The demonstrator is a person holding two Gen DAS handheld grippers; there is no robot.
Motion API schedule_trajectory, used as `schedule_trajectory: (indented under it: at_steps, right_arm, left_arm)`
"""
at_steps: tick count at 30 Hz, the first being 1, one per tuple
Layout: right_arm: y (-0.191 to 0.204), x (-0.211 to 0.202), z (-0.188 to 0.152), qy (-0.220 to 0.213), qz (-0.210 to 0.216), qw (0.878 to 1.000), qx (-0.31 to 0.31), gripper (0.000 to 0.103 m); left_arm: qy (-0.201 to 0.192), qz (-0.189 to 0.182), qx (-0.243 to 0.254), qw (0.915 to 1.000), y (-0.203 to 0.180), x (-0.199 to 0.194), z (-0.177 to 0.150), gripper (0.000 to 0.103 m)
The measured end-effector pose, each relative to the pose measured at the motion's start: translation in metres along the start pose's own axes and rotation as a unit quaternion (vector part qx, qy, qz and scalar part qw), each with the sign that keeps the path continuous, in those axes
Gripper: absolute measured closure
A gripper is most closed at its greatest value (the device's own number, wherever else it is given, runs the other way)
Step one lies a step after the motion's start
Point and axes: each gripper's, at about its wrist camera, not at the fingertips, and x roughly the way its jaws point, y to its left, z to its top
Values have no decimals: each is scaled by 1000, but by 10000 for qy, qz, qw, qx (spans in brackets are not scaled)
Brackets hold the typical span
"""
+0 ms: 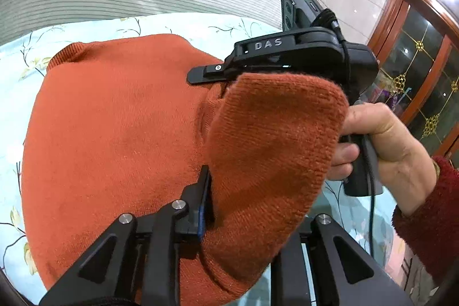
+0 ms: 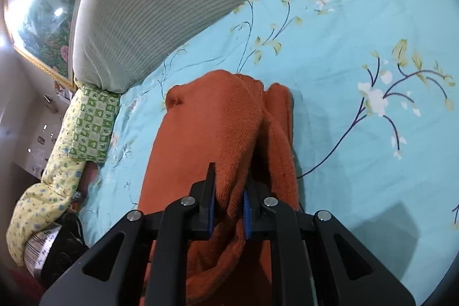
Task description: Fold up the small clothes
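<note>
The orange knitted garment (image 2: 218, 116) was lying on the bed (image 2: 344, 76), below the striped pillow (image 2: 160, 7). It seemed soft and light. Its raised fold was gripped by both the left tool (image 1: 212, 188) and the right tool (image 2: 229, 200).

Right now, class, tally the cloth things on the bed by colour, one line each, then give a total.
Orange: 1, the sweater
Light blue with flowers: 1, the bedsheet
Grey striped: 1, the blanket
Green checked: 1, the small cloth
Yellow flowered: 1, the quilted cloth
Total: 5
</note>
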Motion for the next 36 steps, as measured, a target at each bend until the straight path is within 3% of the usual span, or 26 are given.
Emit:
schedule_trajectory:
  at_steps: [2,5,8,12,13,16,18,20,23,26,28,30,34,36]
  right_arm:
    - [-2,-1,0,-55,-121,9999,-56,87]
    - [-2,0,-2,-164,-168,9997,-22,87]
    - [-7,-4,-7,-91,-405,9990,136,76]
    - [6,-36,-20,-433,-947,9945,-66,67]
    - [15,-49,-27,-572,-1051,9927,-149,67]
    - [35,-69,-44,-679,-769,9943,-291,66]
    - [49,-74,-56,-670,-556,9954,-402,60]
    - [60,-70,-67,-528,-521,9959,-517,53]
    - [64,-53,-76,-304,-448,9970,-552,53]
    - [55,-37,-79,-121,-797,9958,-434,53]
    - [45,-31,-82,-62,-745,9969,-258,58]
    - [39,-33,-85,-74,-561,9982,-201,95]
    - [46,-65,-73,-565,-386,9970,-364,96]
    - [47,-74,-70,-676,-611,9943,-560,96]
  left_arm:
    - [-11,49,-14,10000,-8,-6,-9,84]
    - [-50,-26,-10,10000,-21,-6,-17,68]
    - [40,-41,190,9998,-30,-16,-25,56]
    - [79,-265,93,9996,-30,-40,-41,48]
    - [77,-323,-5,9994,-24,-51,-43,46]
    - [-83,-237,-283,9993,-4,-87,-49,45]
    - [-258,-49,-569,9980,17,-109,-50,35]
    - [-369,175,-850,9955,38,-122,-49,33]
    - [-293,311,-1304,9905,73,-118,-45,31]
    - [-67,170,-1771,9840,103,-101,-49,31]
    - [72,51,-2051,9787,115,-88,-53,31]
    - [174,-47,-2242,9744,121,-75,-59,31]
    - [261,-293,-2374,9706,124,-57,-53,27]
    - [305,-339,-2348,9710,120,-52,-52,26]
